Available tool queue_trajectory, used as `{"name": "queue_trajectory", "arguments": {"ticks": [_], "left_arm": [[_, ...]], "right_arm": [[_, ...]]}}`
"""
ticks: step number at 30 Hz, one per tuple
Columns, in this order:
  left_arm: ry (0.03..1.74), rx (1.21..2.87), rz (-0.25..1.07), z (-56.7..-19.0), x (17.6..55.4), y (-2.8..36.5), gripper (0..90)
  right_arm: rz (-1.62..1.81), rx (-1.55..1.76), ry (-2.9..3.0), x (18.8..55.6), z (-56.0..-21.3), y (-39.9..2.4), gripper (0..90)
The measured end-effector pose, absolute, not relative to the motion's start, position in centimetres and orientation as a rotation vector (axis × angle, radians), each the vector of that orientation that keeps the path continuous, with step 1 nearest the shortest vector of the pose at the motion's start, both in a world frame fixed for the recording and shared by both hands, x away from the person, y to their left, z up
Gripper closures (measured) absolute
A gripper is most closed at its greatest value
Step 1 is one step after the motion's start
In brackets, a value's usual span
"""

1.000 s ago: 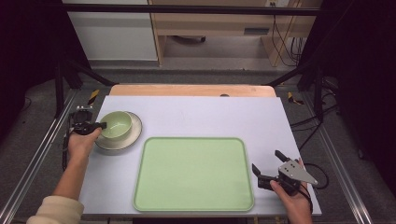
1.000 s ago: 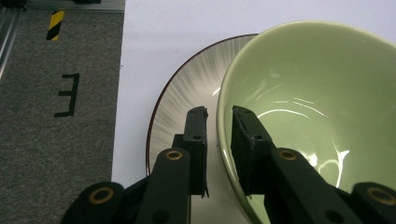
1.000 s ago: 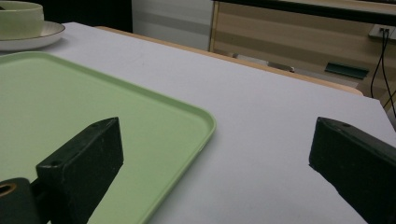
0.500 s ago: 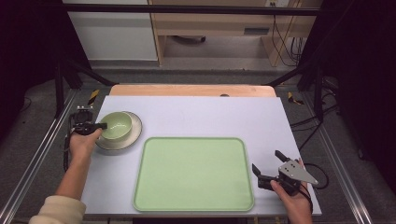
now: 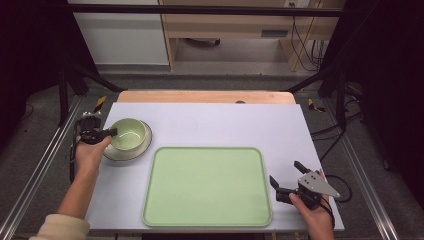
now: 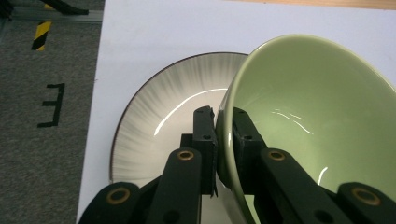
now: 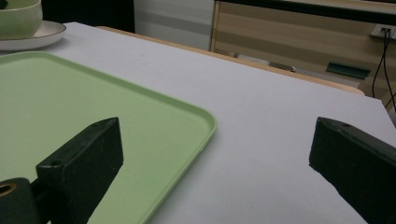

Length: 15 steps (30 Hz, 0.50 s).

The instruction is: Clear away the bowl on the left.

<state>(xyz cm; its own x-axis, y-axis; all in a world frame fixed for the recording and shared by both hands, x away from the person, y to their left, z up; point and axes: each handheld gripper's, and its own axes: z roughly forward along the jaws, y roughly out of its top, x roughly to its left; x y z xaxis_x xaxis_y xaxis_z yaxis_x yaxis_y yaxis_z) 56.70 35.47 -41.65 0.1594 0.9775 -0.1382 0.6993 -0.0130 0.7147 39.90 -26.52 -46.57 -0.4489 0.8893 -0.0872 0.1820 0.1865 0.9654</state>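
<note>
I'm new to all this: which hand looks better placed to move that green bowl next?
The left. Its claw is already clamped on the green bowl's rim, above the plate. The right claw sits open, far off beyond the tray.

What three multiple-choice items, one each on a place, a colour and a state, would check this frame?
1. Where does the green bowl sit?
A. on the tray
B. on the pale plate
C. on the bare table

2. What colour is the tray?
A. light green
B. red
C. black

3. How does the left hand-held gripper stand?
A. wide open above the tray
B. shut on nothing
C. shut on the bowl's rim

Answers: 1 B, the plate's rim shows around the bowl; 2 A, the high view shows it light green; 3 C, the left gripper view shows one jaw inside the rim and one outside.
</note>
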Motion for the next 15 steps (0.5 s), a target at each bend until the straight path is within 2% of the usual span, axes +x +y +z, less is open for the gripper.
{"name": "queue_trajectory", "arguments": {"ticks": [14,15], "left_arm": [[1.580,1.767,0.472,-41.60,56.73,34.81,82.6],[1.528,1.806,0.533,-41.58,56.97,35.19,82.6]], "right_arm": [[1.306,1.006,1.778,39.90,-46.57,-26.52,3.2],[1.304,1.005,1.779,39.91,-46.58,-26.53,3.2]]}}
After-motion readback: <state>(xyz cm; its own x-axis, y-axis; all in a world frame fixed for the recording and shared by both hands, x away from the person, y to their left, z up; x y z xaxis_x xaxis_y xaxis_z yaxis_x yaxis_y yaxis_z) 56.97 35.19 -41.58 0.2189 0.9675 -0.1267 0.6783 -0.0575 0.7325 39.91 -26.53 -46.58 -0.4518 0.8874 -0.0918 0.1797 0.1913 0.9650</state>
